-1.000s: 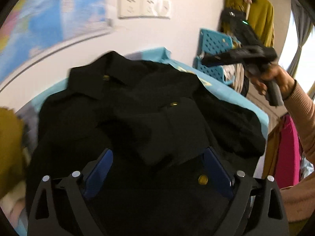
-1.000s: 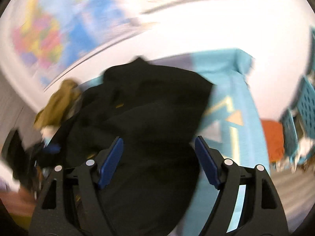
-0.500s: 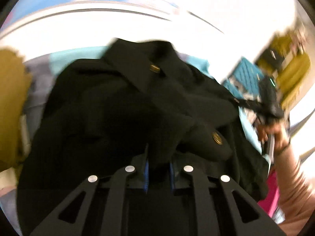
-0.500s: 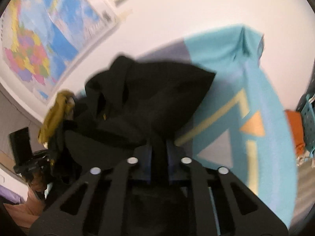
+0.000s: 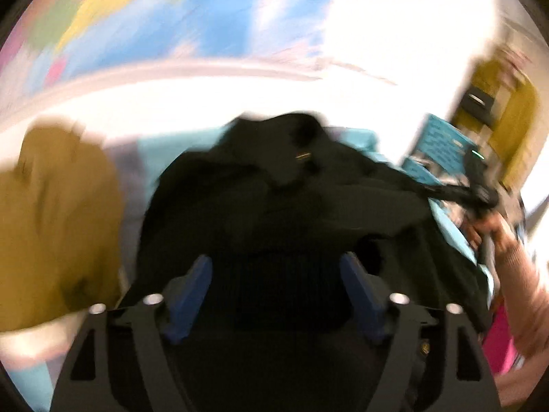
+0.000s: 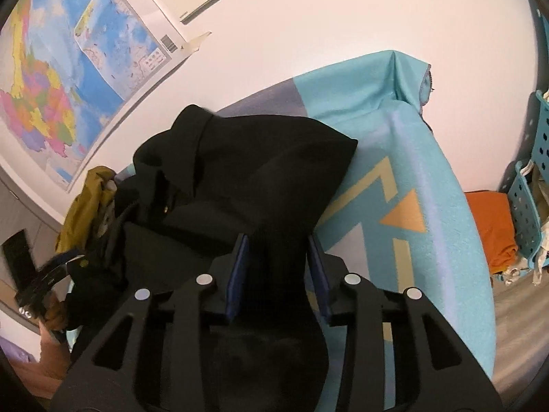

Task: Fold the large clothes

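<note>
Your left hand-held gripper [image 5: 276, 286] has its blue pads far apart, and they are opening more. The black coat [image 5: 291, 206] lies under and between them, but the pads do not press on it. The left wrist view is blurry.

Your right hand-held gripper [image 6: 278, 267] has a thick fold of the black coat [image 6: 240, 178] between its blue pads. The pads are opening now. The cloth fills the gap, yet I cannot tell for sure if the pads press on it.

The black coat sits bunched up on the blue cloth [image 6: 411, 171] that covers the surface. In the right wrist view the coat fills the middle, and its collar points to 11 o'clock. A mustard-yellow garment [image 6: 82, 202] lies at 9 o'clock, just beside the coat. An orange thing [image 6: 494, 226] sits at 3 o'clock, next to blue baskets [image 6: 528, 213]. A map [image 6: 61, 79] hangs on the wall at 10 o'clock.
</note>
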